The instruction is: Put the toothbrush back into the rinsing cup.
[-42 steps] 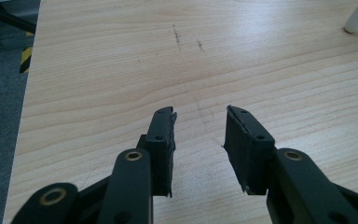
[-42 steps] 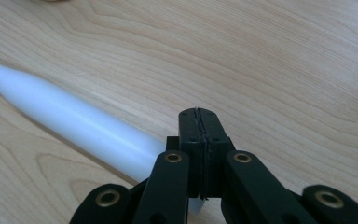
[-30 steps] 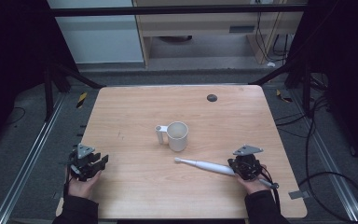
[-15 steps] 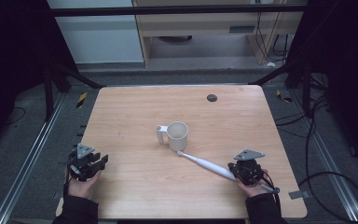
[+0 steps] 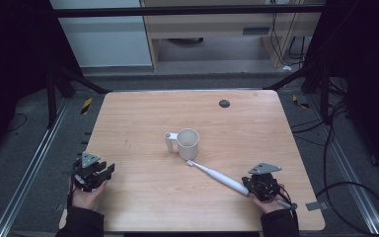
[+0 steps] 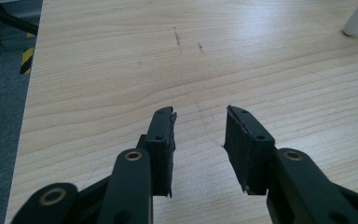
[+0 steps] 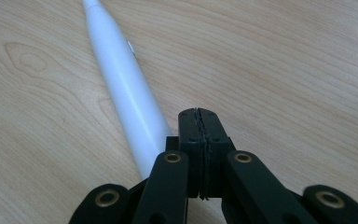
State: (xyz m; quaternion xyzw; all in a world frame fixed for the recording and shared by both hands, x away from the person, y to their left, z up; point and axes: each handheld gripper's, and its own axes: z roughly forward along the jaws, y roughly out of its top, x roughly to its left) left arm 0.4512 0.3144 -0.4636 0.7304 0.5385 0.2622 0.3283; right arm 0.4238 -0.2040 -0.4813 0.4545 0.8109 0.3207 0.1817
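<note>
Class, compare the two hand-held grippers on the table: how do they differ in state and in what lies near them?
The left hand-held gripper has its jaws apart over bare wood; the right hand-held gripper has its jaws pressed shut. A white toothbrush lies beside the right one, ungripped; nothing lies by the left. Both are black and held near the table's front edge.

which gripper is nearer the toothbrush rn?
Right. The right gripper sits at the toothbrush handle end, jaws shut beside it. The left gripper is open at the table's opposite edge.
</note>
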